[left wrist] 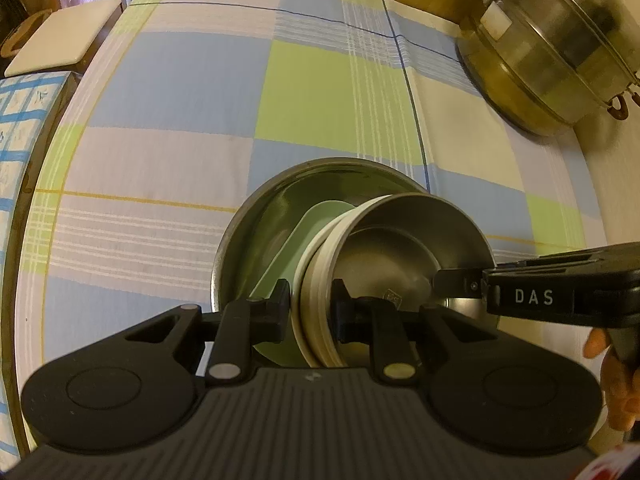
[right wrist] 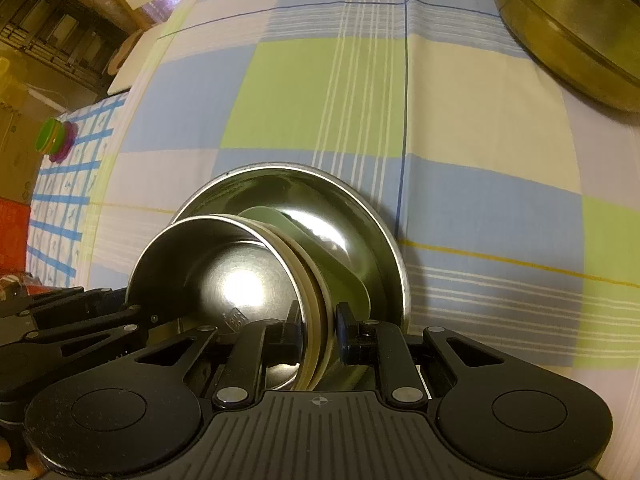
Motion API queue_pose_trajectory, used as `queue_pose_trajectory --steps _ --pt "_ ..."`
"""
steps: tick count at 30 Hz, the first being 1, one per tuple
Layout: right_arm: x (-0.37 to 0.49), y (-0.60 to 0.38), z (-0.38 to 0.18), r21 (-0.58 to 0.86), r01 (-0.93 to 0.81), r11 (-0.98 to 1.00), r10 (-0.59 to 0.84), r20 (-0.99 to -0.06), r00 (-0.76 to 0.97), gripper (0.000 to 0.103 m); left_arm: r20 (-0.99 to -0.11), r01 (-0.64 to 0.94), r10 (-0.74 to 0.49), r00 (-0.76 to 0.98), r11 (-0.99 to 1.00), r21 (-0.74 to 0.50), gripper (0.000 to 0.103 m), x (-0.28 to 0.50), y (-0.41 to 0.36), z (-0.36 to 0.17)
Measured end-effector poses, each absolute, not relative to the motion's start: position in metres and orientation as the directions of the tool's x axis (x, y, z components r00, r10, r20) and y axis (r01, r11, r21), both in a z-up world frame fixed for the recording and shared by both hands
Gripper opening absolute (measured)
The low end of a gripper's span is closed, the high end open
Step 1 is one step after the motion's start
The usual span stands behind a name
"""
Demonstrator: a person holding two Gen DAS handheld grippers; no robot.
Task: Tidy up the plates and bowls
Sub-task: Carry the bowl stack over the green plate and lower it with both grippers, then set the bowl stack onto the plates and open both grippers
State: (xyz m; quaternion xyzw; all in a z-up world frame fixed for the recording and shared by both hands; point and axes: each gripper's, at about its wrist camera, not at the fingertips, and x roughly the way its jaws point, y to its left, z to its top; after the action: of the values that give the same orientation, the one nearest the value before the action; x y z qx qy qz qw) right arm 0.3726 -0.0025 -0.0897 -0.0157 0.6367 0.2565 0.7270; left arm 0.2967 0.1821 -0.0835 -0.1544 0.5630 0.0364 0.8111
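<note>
Left gripper [left wrist: 310, 306], right gripper [right wrist: 318, 326] both clamped on bowl stack [left wrist: 320, 280] rim (tilted, on tablecloth [left wrist: 180, 100]).

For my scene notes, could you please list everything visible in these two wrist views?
steel bowl: one, silver, top of the nested stack, tilted.
cream dishes: apparently two, cream, under the steel bowl.
green plate: one, pale green, beneath the cream dishes.
large steel plate: one, silver, bottom of stack, on the tablecloth.
tablecloth: one, blue, green and white check, over the table.
steamer pot: one, metal, far right.
plastic cups: small stack, green and pink, far left.
left gripper: black, clamped on the stack's rim.
right gripper: black, clamped on the opposite rim.
</note>
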Motion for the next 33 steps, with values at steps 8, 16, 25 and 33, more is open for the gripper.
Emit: queue_pose_trajectory --steps 8,16,25,33 --pt "0.371 -0.009 -0.081 0.34 -0.401 0.85 0.405 -0.911 0.085 0.02 -0.921 -0.214 -0.094 0.378 0.959 -0.186 0.02 0.294 0.178 -0.08" --pt "0.365 -0.01 -0.072 0.349 -0.415 0.84 0.427 -0.897 0.111 0.028 -0.916 -0.212 -0.073 0.395 0.963 -0.168 0.02 0.29 0.177 -0.071" --pt "0.359 -0.017 -0.07 0.34 -0.414 0.844 0.423 -0.897 0.126 0.029 -0.907 -0.192 -0.039 0.419 0.973 -0.131 0.02 0.282 0.172 -0.059" --pt "0.349 -0.022 -0.063 0.335 -0.43 0.839 0.441 -0.88 0.175 0.025 -0.902 -0.161 -0.027 0.43 0.981 -0.106 0.013 0.277 0.169 -0.058"
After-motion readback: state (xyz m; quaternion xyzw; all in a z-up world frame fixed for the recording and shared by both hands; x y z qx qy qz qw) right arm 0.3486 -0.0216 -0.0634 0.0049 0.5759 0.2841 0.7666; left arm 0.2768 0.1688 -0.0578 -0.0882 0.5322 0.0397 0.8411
